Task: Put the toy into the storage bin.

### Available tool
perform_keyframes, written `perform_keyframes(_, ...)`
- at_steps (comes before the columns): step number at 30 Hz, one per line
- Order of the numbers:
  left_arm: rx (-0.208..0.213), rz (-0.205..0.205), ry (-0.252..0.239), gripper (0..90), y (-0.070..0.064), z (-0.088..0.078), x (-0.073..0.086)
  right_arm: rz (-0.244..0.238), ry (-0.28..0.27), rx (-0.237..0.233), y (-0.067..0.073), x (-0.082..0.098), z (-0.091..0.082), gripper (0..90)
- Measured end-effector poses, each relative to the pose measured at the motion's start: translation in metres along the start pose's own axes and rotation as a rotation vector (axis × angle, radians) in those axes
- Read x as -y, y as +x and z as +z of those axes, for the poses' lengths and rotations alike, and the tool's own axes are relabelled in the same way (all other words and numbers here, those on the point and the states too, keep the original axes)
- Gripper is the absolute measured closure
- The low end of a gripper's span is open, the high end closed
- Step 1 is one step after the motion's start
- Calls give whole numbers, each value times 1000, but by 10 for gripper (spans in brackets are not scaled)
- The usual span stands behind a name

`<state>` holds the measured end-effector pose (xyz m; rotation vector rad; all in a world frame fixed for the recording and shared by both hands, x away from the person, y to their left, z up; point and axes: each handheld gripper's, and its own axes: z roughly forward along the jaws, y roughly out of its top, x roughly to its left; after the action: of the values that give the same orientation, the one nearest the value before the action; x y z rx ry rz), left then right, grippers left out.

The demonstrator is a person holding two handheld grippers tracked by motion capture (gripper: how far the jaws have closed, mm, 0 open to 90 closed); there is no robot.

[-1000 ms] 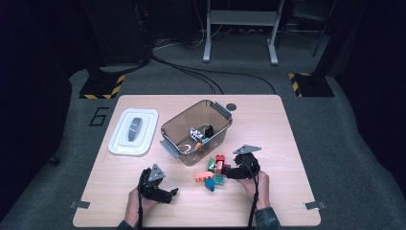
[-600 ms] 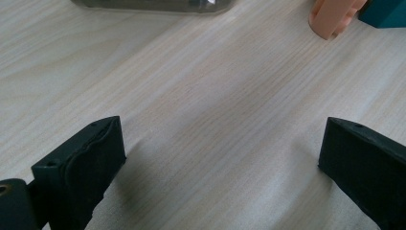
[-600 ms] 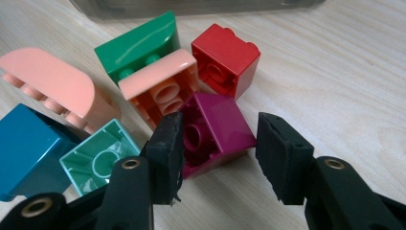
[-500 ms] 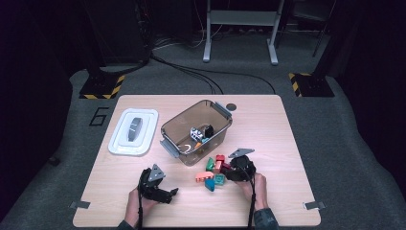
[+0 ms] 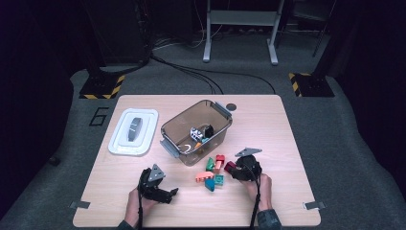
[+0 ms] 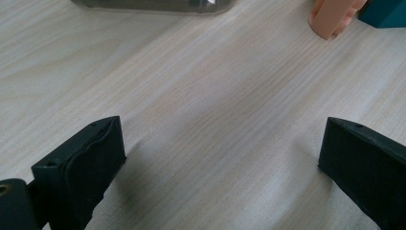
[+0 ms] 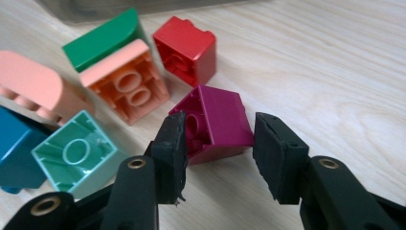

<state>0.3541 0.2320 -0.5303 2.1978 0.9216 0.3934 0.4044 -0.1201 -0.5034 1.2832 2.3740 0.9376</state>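
Right gripper view showed the right gripper jaws had just closed onto the magenta plastic brick, pinching it, ready to lift; left gripper jaws spread, empty.

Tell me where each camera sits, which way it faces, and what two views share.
High view: above the person's side, facing forward and down on the table; both hands, left gripper, right gripper show.
Left gripper view: on that gripper, looking along its wide-apart jaws at bare wood.
Right gripper view: along its jaws, closing on the magenta brick.
Shared: the peach brick appears in both gripper views.
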Motion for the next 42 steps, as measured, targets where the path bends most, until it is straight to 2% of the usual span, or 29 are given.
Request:
perform_keyframes(1,0,0,0,18,0,0,0,0,0,0,0,0,0,544)
perform_keyframes(3,0,0,0,18,0,0,0,14,-10,-3,-2,0,-2,469)
perform_keyframes(4,0,0,0,18,0,0,0,17,-13,-12,-2,-1,-2,460)
perform_keyframes(5,0,0,0,18,0,0,0,20,-25,-16,-1,-3,-2,363)
perform_keyframes(7,0,0,0,18,0,0,0,26,-16,-19,0,-4,-1,357)
perform_keyframes(9,0,0,0,18,0,0,0,12,-7,-17,1,-5,3,317)
perform_keyframes(10,0,0,0,18,0,0,0,6,13,-20,3,-5,7,329)
perform_keyframes(11,0,0,0,18,0,0,0,-14,11,-9,3,-4,9,337)
perform_keyframes(15,0,0,0,18,0,0,0,-27,30,6,6,-2,11,366)
perform_keyframes(16,0,0,0,18,0,0,0,-48,33,26,7,-1,12,385)
perform_keyframes(18,0,0,0,18,0,0,0,-47,32,24,8,-1,12,398)
perform_keyframes(22,0,0,0,18,0,0,0,-81,23,32,9,-1,11,463)
perform_keyframes(31,-2,0,-4,19,0,0,0,-60,13,21,7,0,11,470)
perform_keyframes(38,0,0,0,19,0,0,0,-10,-17,-20,-1,3,10,471)
perform_keyframes(42,0,0,0,19,0,0,0,8,-29,-24,-3,4,9,471)
